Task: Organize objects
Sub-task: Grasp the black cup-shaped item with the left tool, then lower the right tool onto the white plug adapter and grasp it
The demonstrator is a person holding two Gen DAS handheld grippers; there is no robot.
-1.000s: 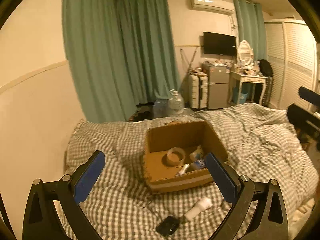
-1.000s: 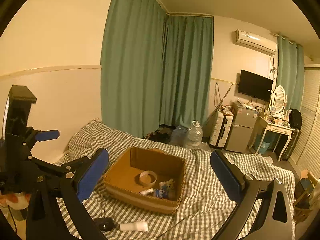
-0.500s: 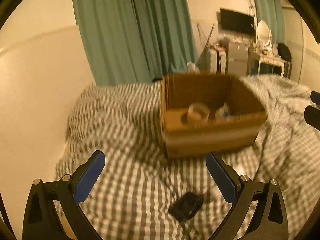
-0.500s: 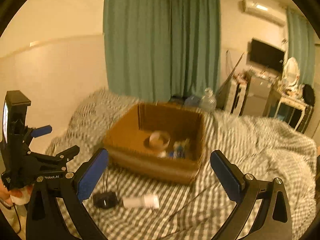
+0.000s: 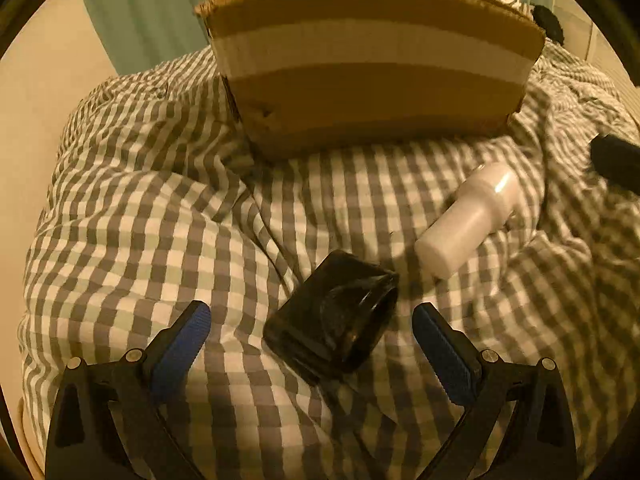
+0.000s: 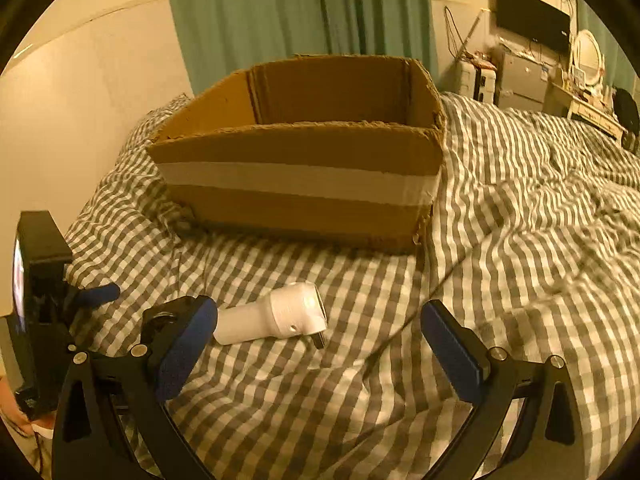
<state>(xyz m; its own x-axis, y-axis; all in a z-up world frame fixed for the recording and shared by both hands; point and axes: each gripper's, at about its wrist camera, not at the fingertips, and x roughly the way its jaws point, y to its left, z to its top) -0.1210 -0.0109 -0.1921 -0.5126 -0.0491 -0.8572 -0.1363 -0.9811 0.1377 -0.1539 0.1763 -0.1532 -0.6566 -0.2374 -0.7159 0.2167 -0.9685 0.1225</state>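
A cardboard box (image 5: 372,60) with a pale tape band stands on the checked bed cover; it also shows in the right wrist view (image 6: 304,176), its contents hidden by the near wall. A black glossy object (image 5: 334,316) lies on the cover between the fingers of my open left gripper (image 5: 310,326), close above it. A white bottle-like device (image 5: 470,220) lies to its right. In the right wrist view that white device (image 6: 276,316) lies just ahead of my open, empty right gripper (image 6: 320,328), nearer its left finger.
The checked duvet (image 6: 520,240) is rumpled with folds. A cream wall (image 6: 80,80) runs on the left, green curtains (image 6: 300,8) behind the box. A thin cable (image 6: 420,308) lies on the cover. Furniture and a TV (image 6: 532,20) stand far right.
Both grippers have dropped low and moved forward toward the bed. The left now straddles the black object; the right is close to the white device. The box's inside is no longer visible.
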